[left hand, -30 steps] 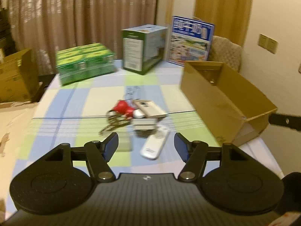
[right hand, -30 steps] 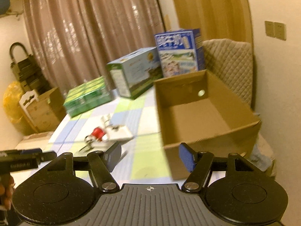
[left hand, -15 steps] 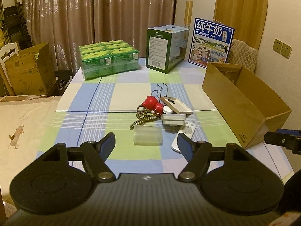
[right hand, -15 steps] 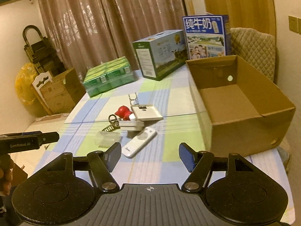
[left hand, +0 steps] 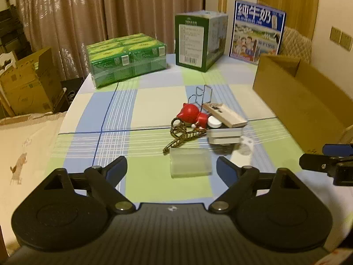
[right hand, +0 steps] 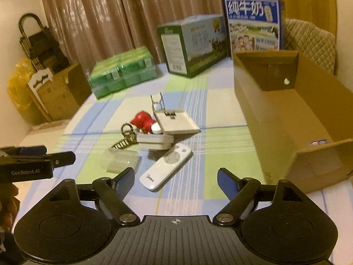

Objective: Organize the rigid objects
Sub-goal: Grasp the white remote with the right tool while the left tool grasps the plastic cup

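Clutter sat heaped mid-table, white remote (right hand: 166, 164) nearest, beside the empty cardboard box (right hand: 275, 132) meant to receive it. I held left gripper (left hand: 171, 167) and right gripper (right hand: 175, 176) wide, empty, ready.

Warm, dim indoor light. Brown curtains (left hand: 106, 22) across the far wall, cream wall (left hand: 331, 11) with switch plates (left hand: 340, 38) at right, quilted chair (right hand: 308, 37), checked tablecloth (left hand: 143, 101).

Both tongs have drawn nearer the clear case (left hand: 190, 163) and white remote (right hand: 166, 167)
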Demonstrator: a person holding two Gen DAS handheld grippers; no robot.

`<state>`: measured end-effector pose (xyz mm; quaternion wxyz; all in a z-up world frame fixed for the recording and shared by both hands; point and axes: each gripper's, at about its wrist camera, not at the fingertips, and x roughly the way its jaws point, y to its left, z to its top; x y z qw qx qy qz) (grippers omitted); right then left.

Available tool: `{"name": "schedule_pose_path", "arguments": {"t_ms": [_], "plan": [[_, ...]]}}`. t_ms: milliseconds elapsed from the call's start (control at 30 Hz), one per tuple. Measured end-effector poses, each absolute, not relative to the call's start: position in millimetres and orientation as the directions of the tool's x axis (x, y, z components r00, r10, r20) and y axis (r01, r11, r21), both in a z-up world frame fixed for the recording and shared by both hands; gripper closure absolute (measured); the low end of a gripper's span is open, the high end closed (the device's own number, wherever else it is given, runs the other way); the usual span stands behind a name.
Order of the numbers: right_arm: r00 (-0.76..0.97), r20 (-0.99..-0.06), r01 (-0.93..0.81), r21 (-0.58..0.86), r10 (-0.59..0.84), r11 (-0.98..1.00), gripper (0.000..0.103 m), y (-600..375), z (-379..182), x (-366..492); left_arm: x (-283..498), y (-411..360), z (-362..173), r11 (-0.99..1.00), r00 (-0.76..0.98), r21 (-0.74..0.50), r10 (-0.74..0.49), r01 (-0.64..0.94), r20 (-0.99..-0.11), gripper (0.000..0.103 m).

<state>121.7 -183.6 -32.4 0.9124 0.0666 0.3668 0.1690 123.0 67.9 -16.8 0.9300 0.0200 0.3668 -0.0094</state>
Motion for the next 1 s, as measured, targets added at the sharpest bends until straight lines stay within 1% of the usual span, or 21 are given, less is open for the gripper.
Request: {"name": "schedule_pose_path", "arguments": {"t_ms": [67, 167, 367, 600, 667, 767, 800, 833, 900, 1000], "plan": [[0.659, -0.665, -0.249, 0.249, 0.352, 0.936, 0.023, -176.8, -44.5, 134.3, 136.5, 71.5, -27.3, 0.999, 0.723, 0.035, 0.001, 0.032, -0.691, 0.011], [0.643, -0.682, -0.234, 0.260, 0.350, 0.937, 0.024, -166.8, -62.8, 152.2, 152.3, 78.5, -41.9, 0.999, 0.715, 0.031, 0.004, 0.024, -0.699, 0.008], [0.609, -0.706, -0.225, 0.283, 0.361, 0.932, 0.024, -144.7, -96.4, 183.2, 171.5, 96.8, -70.4, 1.000, 0.701, -0.017, -0.003, -0.013, -0.713, 0.008], [0.611, -0.707, -0.196, 0.301, 0.357, 0.933, 0.024, -121.9, -117.7, 209.0, 180.3, 111.0, -80.3, 0.994, 0.684, -0.092, -0.033, -0.050, -0.729, 0.008], [0.611, -0.715, -0.199, 0.276, 0.339, 0.940, 0.024, -113.9, -120.8, 214.3, 181.2, 113.2, -80.5, 0.994, 0.686, -0.100, -0.036, -0.054, -0.727, 0.008], [0.630, -0.722, -0.228, 0.180, 0.286, 0.957, 0.025, -102.7, -125.5, 215.8, 181.4, 114.3, -81.6, 0.993, 0.684, -0.099, -0.030, -0.062, -0.729, 0.008], [0.634, -0.721, -0.238, 0.161, 0.279, 0.958, 0.027, -101.2, -126.7, 215.1, 182.0, 113.8, -82.3, 0.993, 0.682, -0.097, -0.029, -0.061, -0.731, 0.008], [0.638, -0.720, -0.248, 0.142, 0.272, 0.958, 0.034, -100.9, -127.8, 213.9, 182.4, 113.4, -82.8, 0.994, 0.681, -0.096, -0.030, -0.060, -0.732, 0.008], [0.648, -0.717, -0.266, 0.105, 0.258, 0.958, 0.045, -104.2, -129.0, 210.2, 183.2, 110.6, -84.0, 0.994, 0.679, -0.097, -0.038, -0.049, -0.733, 0.008], [0.638, -0.719, -0.293, 0.104, 0.275, 0.950, 0.060, -116.3, -128.0, 204.6, 183.3, 102.3, -86.8, 0.994, 0.673, -0.109, -0.071, -0.014, -0.736, 0.008]]}}
